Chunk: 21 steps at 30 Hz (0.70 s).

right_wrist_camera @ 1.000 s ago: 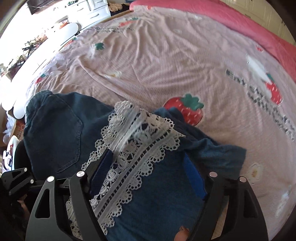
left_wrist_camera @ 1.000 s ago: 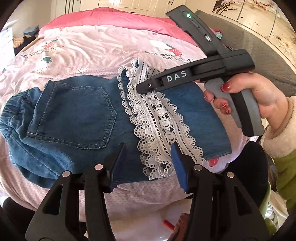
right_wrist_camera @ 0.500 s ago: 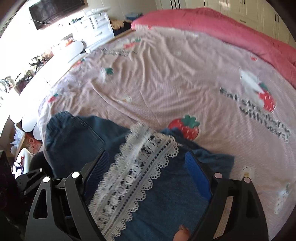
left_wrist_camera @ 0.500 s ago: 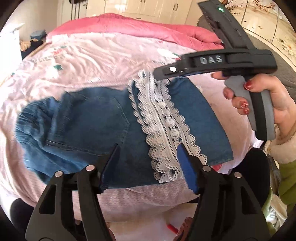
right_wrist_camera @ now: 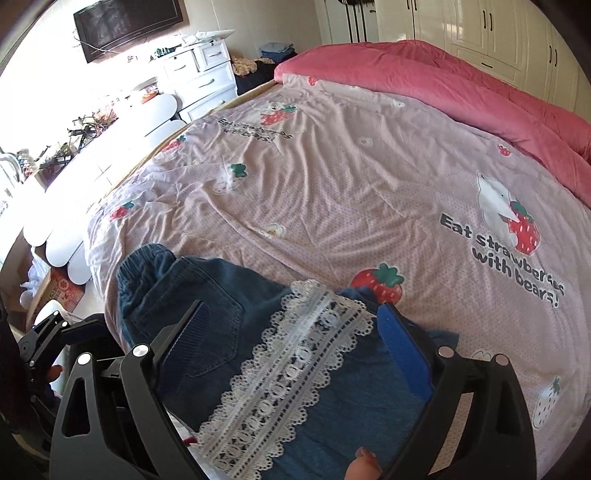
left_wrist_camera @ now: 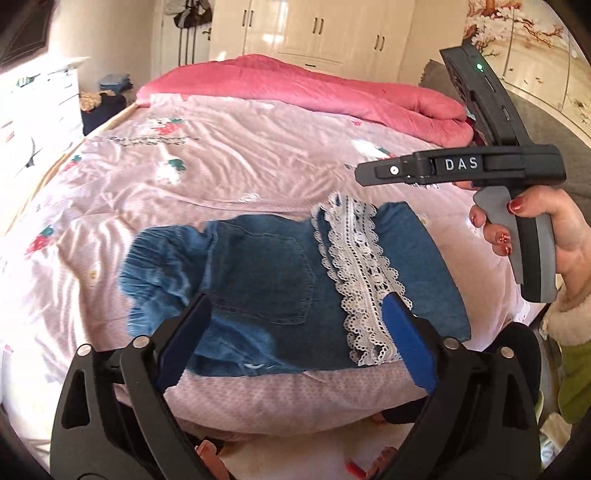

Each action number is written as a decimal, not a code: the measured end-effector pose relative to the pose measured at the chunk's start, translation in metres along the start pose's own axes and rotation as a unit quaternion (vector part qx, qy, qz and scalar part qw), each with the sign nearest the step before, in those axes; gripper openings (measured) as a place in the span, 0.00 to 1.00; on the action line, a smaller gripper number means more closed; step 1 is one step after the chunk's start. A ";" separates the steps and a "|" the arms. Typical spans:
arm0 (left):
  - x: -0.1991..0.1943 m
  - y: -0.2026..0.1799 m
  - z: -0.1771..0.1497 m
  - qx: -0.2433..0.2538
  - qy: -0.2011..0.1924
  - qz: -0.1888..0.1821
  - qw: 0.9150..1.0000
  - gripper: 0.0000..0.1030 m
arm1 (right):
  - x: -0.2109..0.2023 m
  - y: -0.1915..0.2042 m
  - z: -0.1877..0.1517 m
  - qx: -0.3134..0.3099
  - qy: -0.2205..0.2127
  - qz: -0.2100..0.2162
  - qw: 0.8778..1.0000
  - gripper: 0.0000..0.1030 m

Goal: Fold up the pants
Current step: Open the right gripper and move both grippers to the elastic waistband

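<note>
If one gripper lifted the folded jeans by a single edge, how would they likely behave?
The jeans would probably sag and unfold: they are soft layered denim. The lace trim looks delicate and might snag. On the wrinkled bedspread they would likely drag, not slide.

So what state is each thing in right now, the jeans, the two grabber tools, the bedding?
Pants: folded, lying flat on the bed, lace trim on top.
Left gripper: open, empty, above the pants.
Right gripper: open, empty, above the pants.
Pink sheet: spread out, wrinkled.
Red quilt: bunched at the far end.
Wardrobe doors: closed.
</note>
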<state>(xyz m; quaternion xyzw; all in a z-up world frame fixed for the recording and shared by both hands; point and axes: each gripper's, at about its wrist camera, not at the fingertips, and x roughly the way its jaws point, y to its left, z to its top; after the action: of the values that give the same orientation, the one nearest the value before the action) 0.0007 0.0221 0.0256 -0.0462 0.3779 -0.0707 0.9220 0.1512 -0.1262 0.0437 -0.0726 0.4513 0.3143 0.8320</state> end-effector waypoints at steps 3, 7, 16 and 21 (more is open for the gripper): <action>-0.008 0.006 -0.001 -0.004 -0.007 0.008 1.000 0.90 | -0.004 0.011 0.004 -0.009 -0.008 0.001 1.000 0.90; -0.017 0.014 -0.003 -0.012 -0.011 0.019 1.000 0.91 | -0.006 0.026 0.009 -0.024 -0.011 0.002 1.000 0.92; -0.032 0.035 -0.010 -0.036 -0.021 0.037 0.998 0.91 | -0.003 0.054 0.017 -0.051 -0.013 0.009 0.999 0.95; -0.035 0.046 -0.017 -0.045 -0.019 0.043 0.998 0.91 | 0.005 0.068 0.021 -0.064 -0.011 0.016 0.998 0.95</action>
<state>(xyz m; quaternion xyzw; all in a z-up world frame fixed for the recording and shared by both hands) -0.0311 0.0728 0.0314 -0.0730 0.3649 -0.0125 0.9281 0.1276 -0.0616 0.0631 -0.1145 0.4220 0.3566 0.8256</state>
